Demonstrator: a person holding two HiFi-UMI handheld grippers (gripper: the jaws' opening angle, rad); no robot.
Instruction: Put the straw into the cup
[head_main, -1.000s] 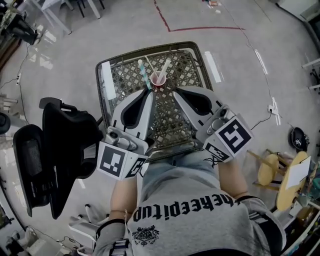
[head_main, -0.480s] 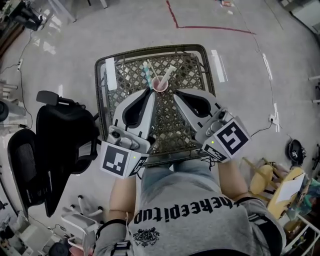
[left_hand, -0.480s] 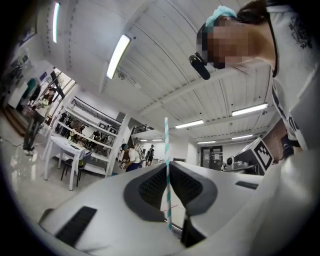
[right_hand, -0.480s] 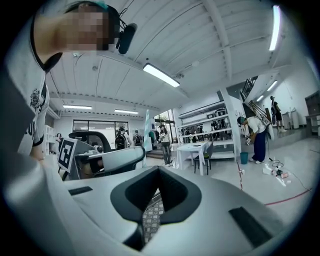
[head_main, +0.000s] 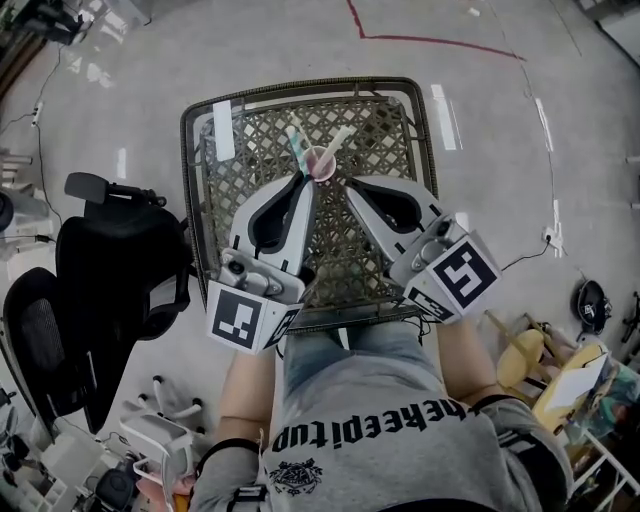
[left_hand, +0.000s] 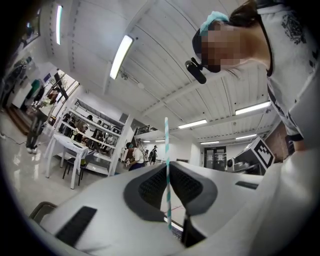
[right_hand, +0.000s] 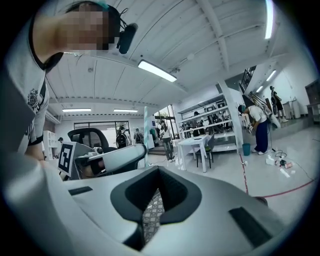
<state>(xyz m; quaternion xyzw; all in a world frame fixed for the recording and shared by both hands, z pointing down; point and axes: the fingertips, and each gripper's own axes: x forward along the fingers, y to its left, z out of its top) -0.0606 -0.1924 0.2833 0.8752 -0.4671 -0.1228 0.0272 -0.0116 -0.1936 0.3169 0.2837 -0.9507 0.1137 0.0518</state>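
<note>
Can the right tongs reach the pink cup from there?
Probably yes. The right tongs point at the cup from close by, with only bare table mesh between them. The left tongs, holding a striped straw, are on its other side.

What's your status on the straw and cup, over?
Left gripper shut on striped straw. Right gripper shut, empty. Striped straw beside pink cup, not in. White straw leans from cup.

The cup (head_main: 320, 161) stands on the bench (head_main: 250, 150) toward its far edge, with a leaning straw (head_main: 337, 141) in it. The left tongs (head_main: 303, 178), near-left of the cup, hold a second straw (head_main: 297, 150). The right tongs (head_main: 350, 183) lie near-right. An office chair (head_main: 120, 270) stands left of the bench.
</note>
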